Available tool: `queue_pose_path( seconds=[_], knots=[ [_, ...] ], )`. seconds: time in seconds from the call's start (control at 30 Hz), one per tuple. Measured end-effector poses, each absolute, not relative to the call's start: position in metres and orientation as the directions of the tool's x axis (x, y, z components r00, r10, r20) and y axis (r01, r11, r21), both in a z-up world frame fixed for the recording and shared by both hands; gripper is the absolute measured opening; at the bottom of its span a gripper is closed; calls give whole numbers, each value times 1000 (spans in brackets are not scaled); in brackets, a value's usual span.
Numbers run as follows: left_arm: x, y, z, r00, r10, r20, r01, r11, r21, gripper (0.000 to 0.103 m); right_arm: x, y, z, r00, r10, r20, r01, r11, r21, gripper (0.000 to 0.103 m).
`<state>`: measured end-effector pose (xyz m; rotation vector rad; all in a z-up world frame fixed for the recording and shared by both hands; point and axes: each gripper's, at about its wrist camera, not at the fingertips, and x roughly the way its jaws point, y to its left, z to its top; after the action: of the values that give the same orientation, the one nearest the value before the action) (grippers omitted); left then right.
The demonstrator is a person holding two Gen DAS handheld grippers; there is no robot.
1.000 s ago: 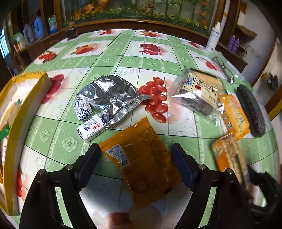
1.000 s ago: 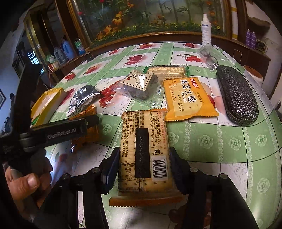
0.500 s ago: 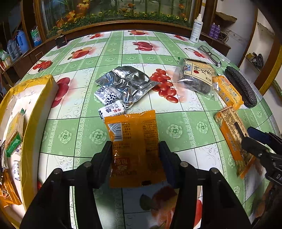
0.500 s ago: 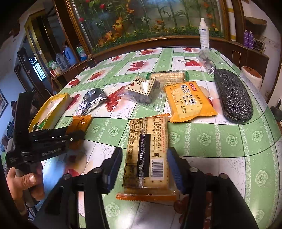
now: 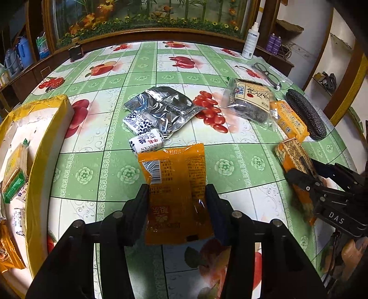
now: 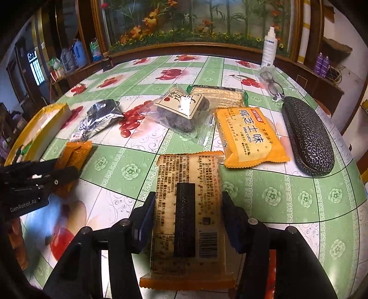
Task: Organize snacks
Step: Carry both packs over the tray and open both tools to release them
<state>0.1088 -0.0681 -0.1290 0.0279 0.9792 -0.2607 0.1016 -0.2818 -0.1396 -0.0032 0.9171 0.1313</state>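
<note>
The bench (image 5: pixel 230 142) wears a green fruit-print cloth before a wooden-framed aquarium (image 6: pixel 195 20). Left claw (image 5: pixel 177 202) is closing on an orange packet (image 5: pixel 174 191); right claw (image 6: pixel 187 214) is closing on a cracker pack (image 6: pixel 188 207).

Black left gripper (image 5: pixel 176 202), blue-ish pads (round silver screws).

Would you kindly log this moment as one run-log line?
left tool: closing on orange packet | right tool: closing on cracker pack | box: left
</note>
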Motion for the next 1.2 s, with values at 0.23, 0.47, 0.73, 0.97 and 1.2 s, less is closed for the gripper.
queue_pose_path(
  seconds=[0.23,0.47,0.73,0.97,1.2],
  knots=[
    [96,-59,-120,550,-232,-803,241,964,-113,46,85,-288,-114,644,156,-749,-114,988,108,56],
    [82,-45,-100,612,-174,-772,209,976,-54,46,76,-272,-96,653,246,-716,-165,969,183,56],
    [75,-20,-87,658,-92,-747,134,991,-4,46,72,-237,-90,639,305,-706,-239,951,195,55],
    [70,2,-80,683,-51,-729,80,997,6,46,71,-216,-87,632,335,-698,-279,940,199,55],
    [66,19,-77,695,-28,-719,45,999,4,46,69,-200,-83,623,356,-696,-309,930,199,55]
  ],
)
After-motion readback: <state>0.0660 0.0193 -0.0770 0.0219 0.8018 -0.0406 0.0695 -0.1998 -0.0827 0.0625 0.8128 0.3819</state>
